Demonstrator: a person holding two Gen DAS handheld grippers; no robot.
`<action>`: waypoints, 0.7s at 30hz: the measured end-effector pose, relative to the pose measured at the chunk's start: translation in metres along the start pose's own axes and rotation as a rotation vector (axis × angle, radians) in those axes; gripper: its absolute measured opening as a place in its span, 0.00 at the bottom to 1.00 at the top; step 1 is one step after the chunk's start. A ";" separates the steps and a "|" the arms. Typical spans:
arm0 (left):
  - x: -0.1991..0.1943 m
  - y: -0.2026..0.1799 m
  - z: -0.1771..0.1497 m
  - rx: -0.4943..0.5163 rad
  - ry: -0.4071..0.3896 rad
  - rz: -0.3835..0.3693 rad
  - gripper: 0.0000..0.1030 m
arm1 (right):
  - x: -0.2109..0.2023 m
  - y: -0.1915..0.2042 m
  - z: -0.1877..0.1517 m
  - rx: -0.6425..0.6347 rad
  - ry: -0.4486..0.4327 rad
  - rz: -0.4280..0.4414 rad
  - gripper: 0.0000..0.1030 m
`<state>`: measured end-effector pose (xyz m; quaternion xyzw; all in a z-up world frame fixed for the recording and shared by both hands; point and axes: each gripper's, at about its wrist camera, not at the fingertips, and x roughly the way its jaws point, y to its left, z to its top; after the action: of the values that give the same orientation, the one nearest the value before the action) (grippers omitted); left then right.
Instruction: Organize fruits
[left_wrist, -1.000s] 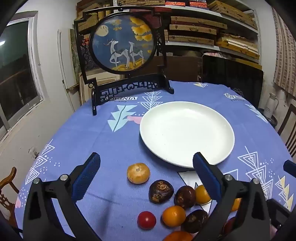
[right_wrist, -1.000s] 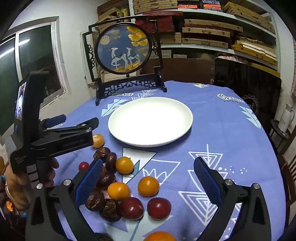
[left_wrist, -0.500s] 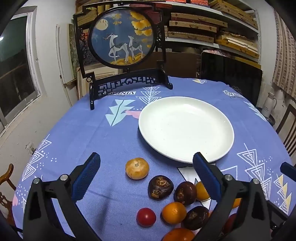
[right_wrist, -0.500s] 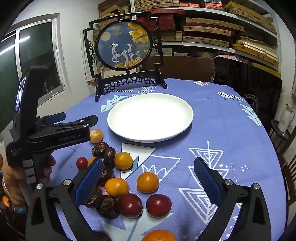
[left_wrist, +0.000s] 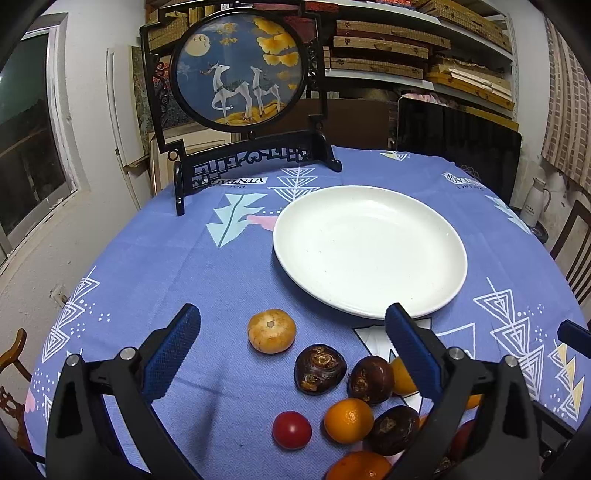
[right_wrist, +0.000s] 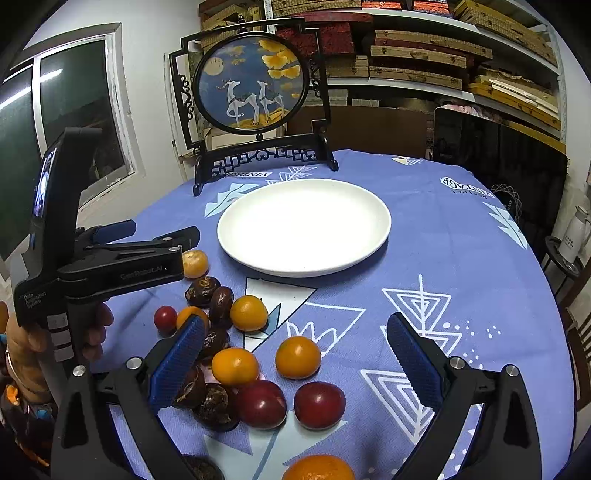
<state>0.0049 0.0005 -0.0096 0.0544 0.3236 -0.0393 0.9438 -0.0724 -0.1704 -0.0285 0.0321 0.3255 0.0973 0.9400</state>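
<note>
A white plate (left_wrist: 369, 251) (right_wrist: 303, 225) lies empty on the blue tablecloth. In front of it lie loose fruits: a pale orange tangerine (left_wrist: 271, 330) (right_wrist: 195, 263), several dark brown water chestnuts (left_wrist: 319, 369) (right_wrist: 203, 291), oranges (left_wrist: 348, 420) (right_wrist: 297, 357), a small red fruit (left_wrist: 291, 430) (right_wrist: 165, 317) and dark red plums (right_wrist: 319, 405). My left gripper (left_wrist: 291, 347) is open and empty, low over the tangerine and chestnuts; it also shows at the left of the right wrist view (right_wrist: 159, 242). My right gripper (right_wrist: 295, 358) is open and empty above an orange.
A black-framed round deer picture (left_wrist: 240, 70) (right_wrist: 253, 83) stands at the table's far edge behind the plate. A dark chair back (left_wrist: 458, 147) is behind the table on the right. Shelves of boxes line the wall. A white jug (right_wrist: 574, 232) stands off the table at right.
My left gripper has moved forward and lower toward the tangerine and chestnuts. My right gripper has edged forward over the fruit pile. Both stay open. No fruit has moved.
</note>
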 end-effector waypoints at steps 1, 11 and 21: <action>0.000 -0.001 0.000 0.003 0.000 -0.002 0.95 | 0.005 0.003 -0.002 -0.001 0.000 -0.005 0.96; -0.003 0.003 -0.009 0.012 0.001 -0.026 0.95 | -0.003 -0.003 -0.012 -0.024 0.025 0.005 0.96; -0.025 0.025 -0.043 0.080 0.019 -0.106 0.95 | -0.034 0.014 -0.050 -0.132 0.140 0.221 0.96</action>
<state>-0.0381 0.0323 -0.0265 0.0752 0.3333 -0.1015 0.9343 -0.1318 -0.1637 -0.0453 -0.0010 0.3778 0.2234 0.8985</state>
